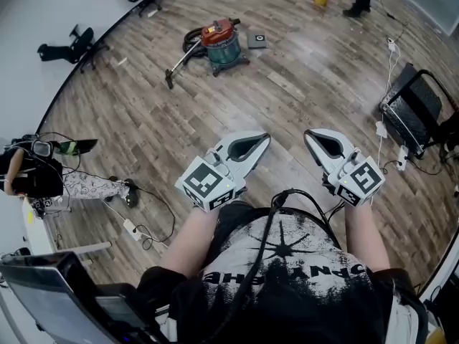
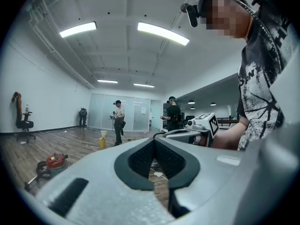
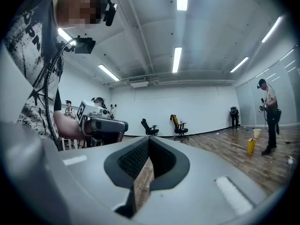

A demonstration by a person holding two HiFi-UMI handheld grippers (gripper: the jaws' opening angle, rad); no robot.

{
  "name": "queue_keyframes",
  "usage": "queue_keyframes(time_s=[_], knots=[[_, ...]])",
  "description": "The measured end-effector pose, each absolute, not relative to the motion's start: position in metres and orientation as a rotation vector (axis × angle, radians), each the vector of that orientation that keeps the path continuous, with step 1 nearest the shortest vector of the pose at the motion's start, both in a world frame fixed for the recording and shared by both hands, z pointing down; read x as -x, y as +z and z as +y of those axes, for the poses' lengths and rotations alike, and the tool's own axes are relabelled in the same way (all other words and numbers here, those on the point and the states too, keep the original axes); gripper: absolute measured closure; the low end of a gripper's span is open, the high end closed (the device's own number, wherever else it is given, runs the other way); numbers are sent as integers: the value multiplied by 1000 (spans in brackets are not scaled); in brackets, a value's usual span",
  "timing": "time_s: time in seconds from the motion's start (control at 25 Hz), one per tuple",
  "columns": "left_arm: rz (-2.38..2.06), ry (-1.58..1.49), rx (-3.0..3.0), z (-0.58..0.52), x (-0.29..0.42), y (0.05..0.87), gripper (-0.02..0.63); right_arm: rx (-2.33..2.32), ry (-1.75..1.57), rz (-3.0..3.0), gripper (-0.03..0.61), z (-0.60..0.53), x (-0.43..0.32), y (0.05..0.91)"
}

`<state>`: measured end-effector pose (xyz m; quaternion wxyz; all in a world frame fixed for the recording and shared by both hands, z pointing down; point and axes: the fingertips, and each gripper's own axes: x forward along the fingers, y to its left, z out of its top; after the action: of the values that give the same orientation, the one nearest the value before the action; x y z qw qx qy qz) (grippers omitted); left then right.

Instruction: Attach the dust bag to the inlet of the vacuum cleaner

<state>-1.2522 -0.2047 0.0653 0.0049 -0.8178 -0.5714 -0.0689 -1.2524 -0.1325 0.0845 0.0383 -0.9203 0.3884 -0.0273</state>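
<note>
We hold left gripper (image 1: 262, 140) and right gripper (image 1: 310, 136) empty, jaws together. Vacuum cleaner (image 1: 221, 40) stands on floor (image 1: 287, 84) well ahead; head and left gripper views catch it, right one sees chairs (image 3: 150, 127).

Red-lidded drum vacuum cleaner (image 1: 219, 43) upright on wooden floor (image 1: 301, 70), hose (image 1: 191, 40) looped alongside.

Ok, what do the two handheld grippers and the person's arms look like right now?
Left gripper and right gripper match: light grey pointed shells, black ribbed pads lining the jaws, each with a white cube bearing black square markers. Forearms are bare; the black T-shirt has a grey print, with a black cable down its front.
</note>
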Motion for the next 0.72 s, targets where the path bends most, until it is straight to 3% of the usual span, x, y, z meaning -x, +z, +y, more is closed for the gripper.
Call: queue_keyframes(time_s=[0.36, 0.72], knots=[[-1838, -288, 2540, -204, 1244, 83, 614, 2816, -136, 1165, 574, -135, 1239, 96], [-1912, -306, 2523, -211, 1165, 94, 614, 2837, -195, 1132, 574, -146, 1168, 104]])
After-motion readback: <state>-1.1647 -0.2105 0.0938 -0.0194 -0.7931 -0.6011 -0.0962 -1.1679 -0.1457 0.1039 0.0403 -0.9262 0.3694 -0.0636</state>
